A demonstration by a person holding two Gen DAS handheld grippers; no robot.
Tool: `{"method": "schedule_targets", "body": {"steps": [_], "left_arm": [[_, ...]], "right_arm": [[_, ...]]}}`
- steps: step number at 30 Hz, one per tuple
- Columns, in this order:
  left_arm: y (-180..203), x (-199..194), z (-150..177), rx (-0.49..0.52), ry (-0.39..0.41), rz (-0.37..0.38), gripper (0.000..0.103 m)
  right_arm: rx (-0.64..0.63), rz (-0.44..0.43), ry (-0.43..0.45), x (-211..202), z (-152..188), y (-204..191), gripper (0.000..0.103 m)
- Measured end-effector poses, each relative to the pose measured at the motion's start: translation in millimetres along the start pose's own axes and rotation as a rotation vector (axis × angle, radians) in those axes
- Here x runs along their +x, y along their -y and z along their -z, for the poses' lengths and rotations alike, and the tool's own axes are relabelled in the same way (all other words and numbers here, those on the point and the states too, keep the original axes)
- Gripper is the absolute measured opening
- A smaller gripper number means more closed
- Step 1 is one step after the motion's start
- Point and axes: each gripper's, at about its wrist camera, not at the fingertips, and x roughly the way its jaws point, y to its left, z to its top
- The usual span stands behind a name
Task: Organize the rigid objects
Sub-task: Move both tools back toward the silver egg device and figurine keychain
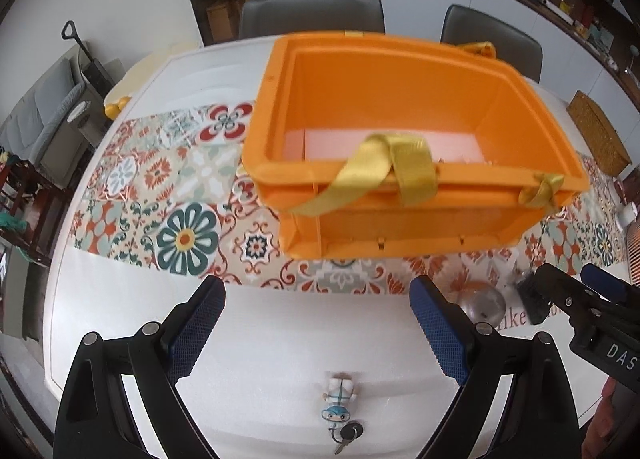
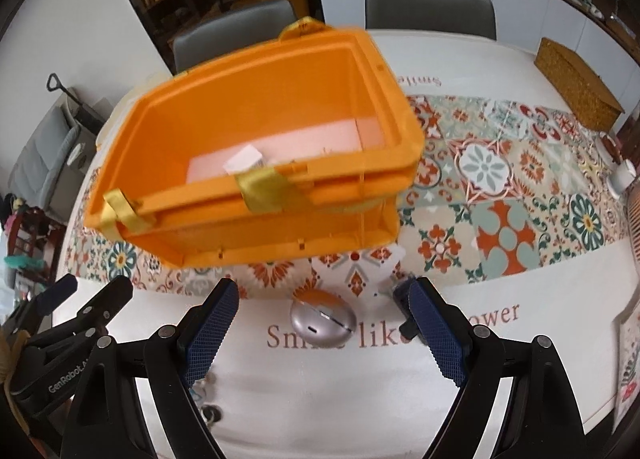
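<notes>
An orange plastic crate (image 1: 400,107) (image 2: 256,131) with yellow ribbon on its near rim stands on the table; a small white item (image 2: 244,158) lies on its pale bottom. A small figurine keychain with a key (image 1: 339,407) lies on the white cloth between the fingers of my left gripper (image 1: 318,323), which is open and holds nothing. A silver computer mouse (image 2: 322,319) (image 1: 482,305) lies just ahead of my right gripper (image 2: 326,331), open too and holding nothing. A small black object (image 2: 404,305) (image 1: 532,299) sits by the right gripper's right finger, partly hidden.
A patterned tile runner (image 2: 500,187) crosses the white tablecloth (image 1: 280,339). A woven box (image 2: 576,83) and a white cup (image 2: 622,177) stand at the right end. Grey chairs (image 1: 312,15) stand behind the table. The other gripper shows at each view's edge.
</notes>
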Motion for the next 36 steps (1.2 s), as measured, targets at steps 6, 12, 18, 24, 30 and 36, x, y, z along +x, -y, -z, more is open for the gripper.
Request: {"method": "schedule_targets", "body": {"steps": [6,12,18,24,30,36], "left_arm": [[2,18,10,0.008,-0.057,-0.012,0.094],[2,34,17,0.013,-0.104,-0.028,0.094],[5,49,22,0.027,-0.148,-0.03,0.094],[8,63,28,0.036,-0.185,-0.036,0.094],[12,76,32,0.04,-0.213,-0.033,0.094],[17,82,33,0.055,-0.218,-0.034,0.094]], "right_arm": [[-0.003,0.002,-0.049,19,10,3,0.087],[0.001,0.011,-0.089,36,17,6,0.087],[-0.014,0.013,-0.119,50,20,5,0.087],[-0.038,0.025,-0.151,66,25,4,0.087],[-0.044,0.038,-0.176,83,26,5,0.087],[-0.065,0.049,-0.166,94,25,4,0.087]]}}
